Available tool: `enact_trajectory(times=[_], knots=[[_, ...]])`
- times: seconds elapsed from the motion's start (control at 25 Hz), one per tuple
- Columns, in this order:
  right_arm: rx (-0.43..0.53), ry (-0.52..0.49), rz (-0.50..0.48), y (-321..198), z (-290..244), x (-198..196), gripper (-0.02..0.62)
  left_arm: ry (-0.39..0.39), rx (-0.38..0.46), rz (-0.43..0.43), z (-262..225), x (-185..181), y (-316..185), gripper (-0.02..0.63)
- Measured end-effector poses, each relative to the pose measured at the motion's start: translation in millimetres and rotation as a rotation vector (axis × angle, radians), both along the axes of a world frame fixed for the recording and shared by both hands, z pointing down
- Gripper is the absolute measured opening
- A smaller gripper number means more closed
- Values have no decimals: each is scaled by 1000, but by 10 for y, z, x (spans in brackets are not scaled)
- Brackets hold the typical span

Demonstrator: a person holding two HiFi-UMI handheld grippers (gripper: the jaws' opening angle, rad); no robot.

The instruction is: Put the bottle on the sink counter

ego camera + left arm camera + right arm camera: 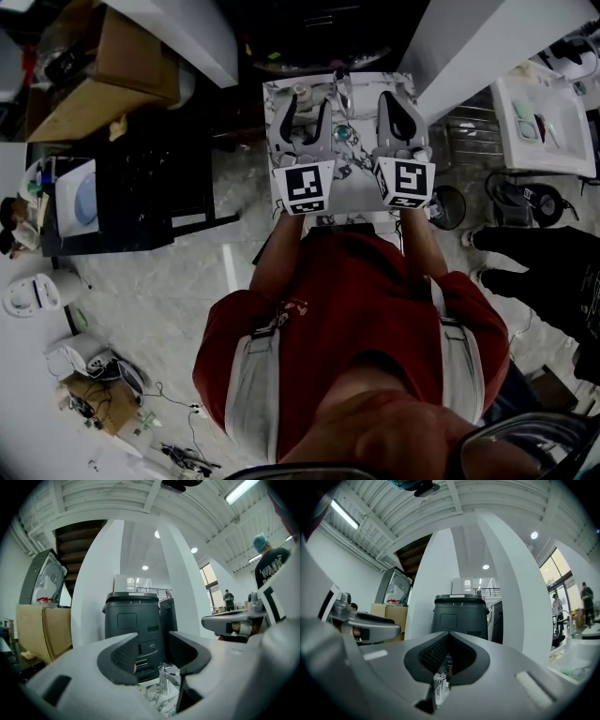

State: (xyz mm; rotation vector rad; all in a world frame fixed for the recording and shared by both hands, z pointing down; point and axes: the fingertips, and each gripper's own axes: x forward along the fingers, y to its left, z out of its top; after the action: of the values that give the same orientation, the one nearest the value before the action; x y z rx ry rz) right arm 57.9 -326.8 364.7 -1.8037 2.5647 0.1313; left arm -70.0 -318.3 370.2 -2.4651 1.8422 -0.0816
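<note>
I see no bottle in any view. In the head view both grippers hover side by side over a small marble-patterned sink counter (pixel 358 187) with a chrome faucet (pixel 343 92). My left gripper (pixel 306 114) stands open: in the left gripper view its jaws (pixel 152 653) are apart with nothing between them, and the faucet (pixel 164 679) shows below the gap. My right gripper (pixel 398 111) is shut. In the right gripper view its pads (pixel 447 656) meet with nothing held, and a bit of the faucet (pixel 439 681) shows beneath.
A dark grey cabinet (pixel 131 620) (pixel 459 616) stands straight ahead behind the counter, between white columns. Cardboard boxes (pixel 94 84) and a black table (pixel 141 187) are at the left. Another white basin (pixel 544 131) and a person's dark legs (pixel 544 272) are at the right.
</note>
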Motion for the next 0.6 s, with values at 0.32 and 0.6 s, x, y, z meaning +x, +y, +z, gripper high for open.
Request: enact_trajectory(times=[0.32, 0.6], knots=[[12, -5, 3, -1, -47, -9, 0, 4, 31, -16, -94, -53, 5, 124], [15, -2, 2, 17, -71, -34, 0, 3, 36, -31, -97, -102, 9, 89]])
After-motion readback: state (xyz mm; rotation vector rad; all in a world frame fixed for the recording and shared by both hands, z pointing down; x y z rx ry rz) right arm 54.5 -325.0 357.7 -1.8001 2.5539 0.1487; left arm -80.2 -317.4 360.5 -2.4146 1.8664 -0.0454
